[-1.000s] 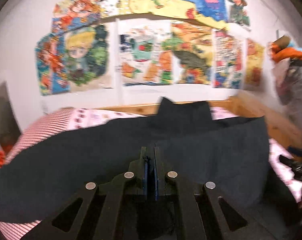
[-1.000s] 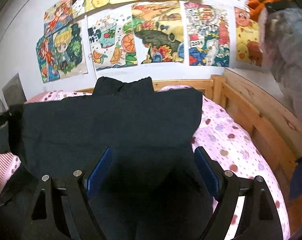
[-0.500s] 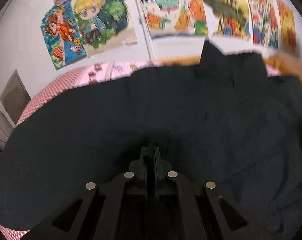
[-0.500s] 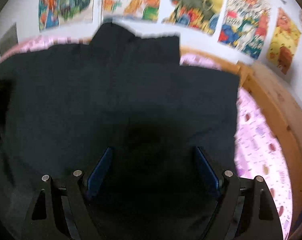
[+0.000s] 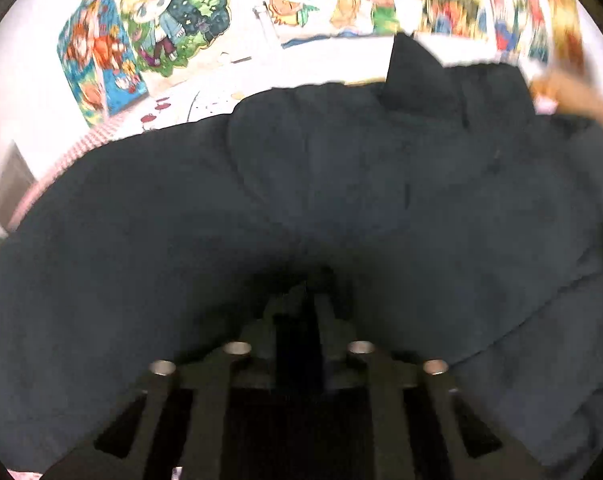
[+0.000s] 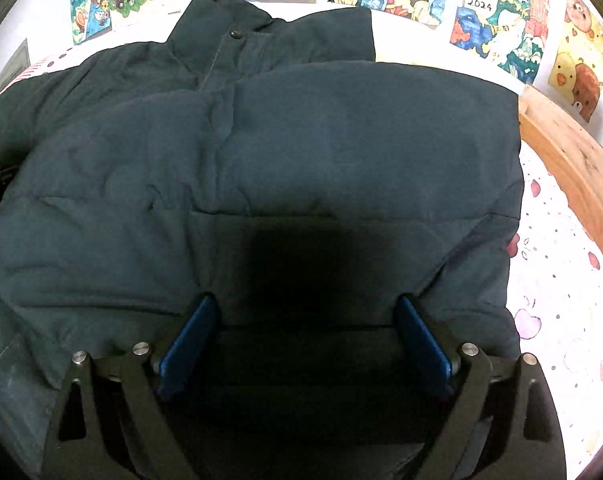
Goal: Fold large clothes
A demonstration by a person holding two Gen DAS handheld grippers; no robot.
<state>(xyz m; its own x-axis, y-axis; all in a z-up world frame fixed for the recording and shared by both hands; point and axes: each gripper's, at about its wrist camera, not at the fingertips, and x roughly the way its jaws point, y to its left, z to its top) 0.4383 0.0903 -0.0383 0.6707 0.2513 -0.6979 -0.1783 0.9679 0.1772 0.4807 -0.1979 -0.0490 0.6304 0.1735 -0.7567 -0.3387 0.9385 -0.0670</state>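
A big dark jacket [image 6: 301, 140] lies spread on the bed [image 6: 557, 280], collar up by the wall with the drawings [image 6: 497, 20]. The right tongs [image 6: 305, 332] stand wide and are opening more, over the jacket's near edge (not pinching it). The left tongs [image 5: 305, 300] are opening a little; dark cloth sits between them.

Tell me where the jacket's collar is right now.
In the right wrist view the collar sits at the jacket's far end, upper left, against the wall drawings, opposite the wooden bed rail.
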